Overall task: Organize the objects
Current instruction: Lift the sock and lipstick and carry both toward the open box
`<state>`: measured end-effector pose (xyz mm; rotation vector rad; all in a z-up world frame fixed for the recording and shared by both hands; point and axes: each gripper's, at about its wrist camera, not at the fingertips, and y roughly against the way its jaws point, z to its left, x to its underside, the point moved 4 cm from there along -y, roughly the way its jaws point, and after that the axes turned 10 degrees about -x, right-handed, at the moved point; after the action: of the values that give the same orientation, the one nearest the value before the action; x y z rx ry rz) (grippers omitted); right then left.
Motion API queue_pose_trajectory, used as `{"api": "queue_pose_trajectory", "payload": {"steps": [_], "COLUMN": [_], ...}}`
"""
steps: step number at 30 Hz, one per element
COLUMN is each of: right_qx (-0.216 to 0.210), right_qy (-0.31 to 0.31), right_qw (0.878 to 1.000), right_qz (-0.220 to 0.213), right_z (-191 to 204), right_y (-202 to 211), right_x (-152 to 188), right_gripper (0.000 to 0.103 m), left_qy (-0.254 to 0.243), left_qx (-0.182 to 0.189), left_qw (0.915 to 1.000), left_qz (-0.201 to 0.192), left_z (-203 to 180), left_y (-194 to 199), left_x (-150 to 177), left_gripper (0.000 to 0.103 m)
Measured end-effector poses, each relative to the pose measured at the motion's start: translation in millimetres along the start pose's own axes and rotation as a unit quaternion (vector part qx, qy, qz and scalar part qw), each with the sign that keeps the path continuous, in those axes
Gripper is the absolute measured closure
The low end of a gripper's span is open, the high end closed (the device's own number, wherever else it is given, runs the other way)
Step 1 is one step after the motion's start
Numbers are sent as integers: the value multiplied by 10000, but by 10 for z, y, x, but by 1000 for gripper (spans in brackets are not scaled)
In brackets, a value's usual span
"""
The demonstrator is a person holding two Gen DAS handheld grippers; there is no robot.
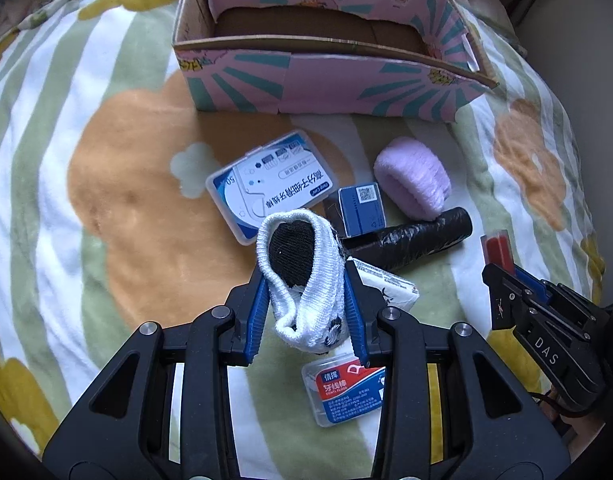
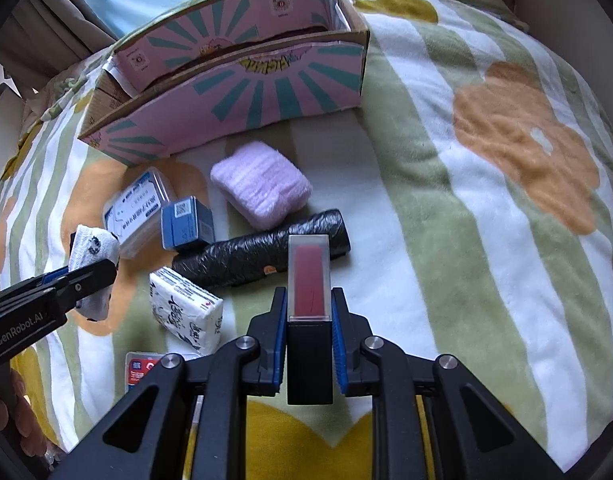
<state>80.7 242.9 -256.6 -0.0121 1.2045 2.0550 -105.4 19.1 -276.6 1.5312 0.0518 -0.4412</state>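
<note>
Left wrist view, my left gripper (image 1: 306, 300) clamped on a rolled sock (image 1: 302, 272), in front of the pink box (image 1: 326, 76), right wrist view, my right gripper (image 2: 309, 320) squeezing a red lipstick (image 2: 309, 280), nearer me than the box (image 2: 242, 92), above the black roll (image 2: 258, 252).

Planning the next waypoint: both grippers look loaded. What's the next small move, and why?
Probably carry the left gripper forward over the box and drop the sock there. The sock is already clamped and lifted off the blanket, the box is open straight ahead and looks empty. The right gripper holds the lipstick and could follow.
</note>
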Motion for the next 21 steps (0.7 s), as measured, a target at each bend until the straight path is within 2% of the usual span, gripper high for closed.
{"api": "queue_pose_trajectory", "payload": {"steps": [6, 9, 16, 21], "right_qx": [-87, -144, -304, -368], "right_qy": [241, 426, 755, 866], "right_qw": [9991, 9978, 9942, 9922], "right_qz": [-340, -485, -706, -814], "right_z": [250, 326, 466, 521], "right_y": [248, 449, 1014, 1348], "right_x": [-711, -910, -1119, -1146], "right_gripper": [85, 85, 85, 85], "left_qy": [170, 224, 302, 416], "left_qx": [-124, -211, -415, -525], "left_qw": [9993, 9985, 9958, 9940], "left_qz": [-296, -447, -757, -860], "left_z": [160, 219, 191, 182], "left_y": [650, 1006, 1689, 1991], "left_x": [-114, -151, -220, -180], "left_gripper": [71, 71, 71, 71]}}
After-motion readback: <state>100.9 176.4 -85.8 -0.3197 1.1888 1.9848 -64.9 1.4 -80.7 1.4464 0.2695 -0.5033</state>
